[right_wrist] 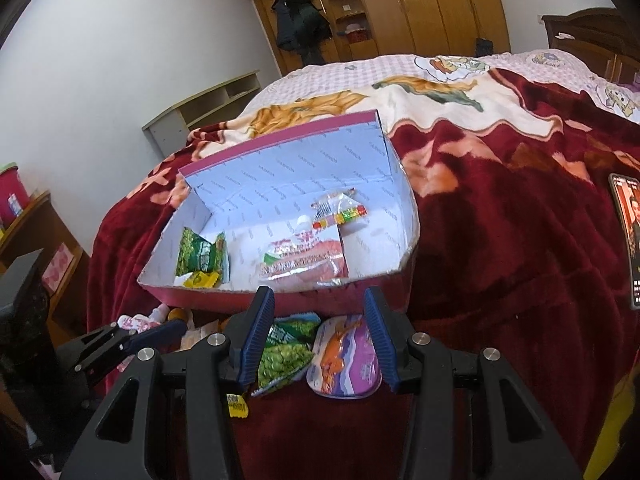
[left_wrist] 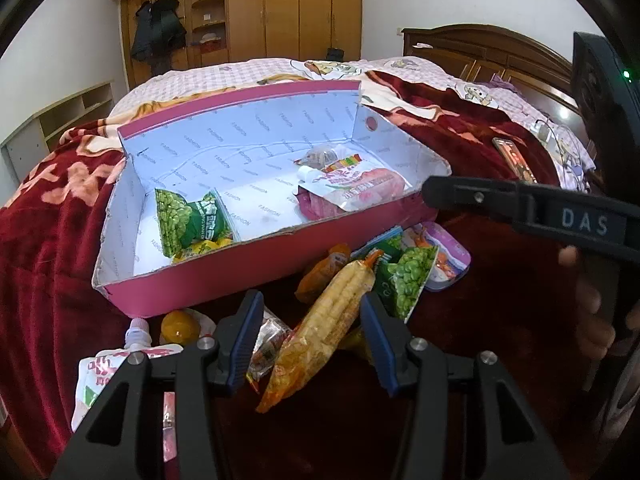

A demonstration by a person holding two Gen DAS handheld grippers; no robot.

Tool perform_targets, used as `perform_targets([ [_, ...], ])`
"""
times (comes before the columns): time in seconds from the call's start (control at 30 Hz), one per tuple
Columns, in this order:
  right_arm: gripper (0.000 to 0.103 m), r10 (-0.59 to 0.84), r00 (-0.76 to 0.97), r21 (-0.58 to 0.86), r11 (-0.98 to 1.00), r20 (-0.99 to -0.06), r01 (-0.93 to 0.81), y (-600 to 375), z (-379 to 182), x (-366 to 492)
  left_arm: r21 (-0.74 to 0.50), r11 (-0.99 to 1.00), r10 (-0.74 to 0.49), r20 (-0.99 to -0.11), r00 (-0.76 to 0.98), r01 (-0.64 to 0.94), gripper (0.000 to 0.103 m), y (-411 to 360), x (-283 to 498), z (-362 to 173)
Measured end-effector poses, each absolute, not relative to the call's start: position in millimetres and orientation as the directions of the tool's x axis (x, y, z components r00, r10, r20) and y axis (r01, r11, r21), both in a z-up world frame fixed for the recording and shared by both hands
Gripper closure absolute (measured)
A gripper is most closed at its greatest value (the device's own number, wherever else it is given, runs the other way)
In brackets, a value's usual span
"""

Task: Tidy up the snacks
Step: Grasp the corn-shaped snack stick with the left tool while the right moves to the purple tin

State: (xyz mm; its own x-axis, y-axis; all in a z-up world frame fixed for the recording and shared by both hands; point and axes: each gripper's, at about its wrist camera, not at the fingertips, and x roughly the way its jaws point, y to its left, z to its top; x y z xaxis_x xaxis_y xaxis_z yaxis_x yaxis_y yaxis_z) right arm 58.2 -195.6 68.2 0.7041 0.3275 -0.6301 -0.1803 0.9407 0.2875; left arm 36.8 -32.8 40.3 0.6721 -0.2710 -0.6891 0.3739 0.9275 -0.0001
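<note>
Snacks are partly sorted: inside the pink cardboard box with the white printed lining (left_wrist: 248, 152), set on the dark red patterned blanket (left_wrist: 52, 208), a green bag of peas (left_wrist: 188, 216) is seen toward one end, with a small yellow packet just beside it, and a white-and-pink spouted pouch (left_wrist: 352, 188) toward the other, with a clear bag edged in coloured stripes (left_wrist: 340, 158) behind it.

Several items are left outside, near the box's front wall: a long yellow vacuum-packed corn cob (left_wrist: 324, 320), a second green pea bag (right_wrist: 284, 356), a purple-lidded shallow tub (right_wrist: 348, 364), an orange-yellow jelly cup (left_wrist: 180, 326) and a second white-and-pink spouted pouch (left_wrist: 108, 372).

The left gripper (left_wrist: 312, 332) is held with its blue-padded fingers spread on either side of the corn cob, and no contact can be made out. The right gripper (right_wrist: 320, 340) is likewise spread wide, hovering above the pea bag and the tub, with nothing pinched.

By this count, roughly half the work is judged to remain.
</note>
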Motion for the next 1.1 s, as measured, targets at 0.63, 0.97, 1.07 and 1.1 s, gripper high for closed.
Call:
perform_targets([
  [0.63,0.055,0.304,0.654,0.301,0.946,-0.693,-0.12,-206,42,57,0.032,0.932,-0.236,-0.702,0.672,0.362,0.06,-45,41,27],
  [0.97,0.055,0.31,0.653,0.321,0.941,-0.691,-0.106,-211,41,56,-0.016,0.93,-0.291,-0.64,0.711,0.367,0.078,-33,24,48],
  [1.07,0.055,0.306,0.657,0.328,0.94,-0.689,-0.095,-214,41,55,-0.041,0.94,-0.284,-0.647,0.707,0.339,0.078,-25,24,48],
  [1.1,0.055,0.31,0.658,0.336,0.937,-0.686,-0.092,-216,40,55,-0.051,0.942,-0.283,-0.657,0.699,0.333,0.078,-22,25,46],
])
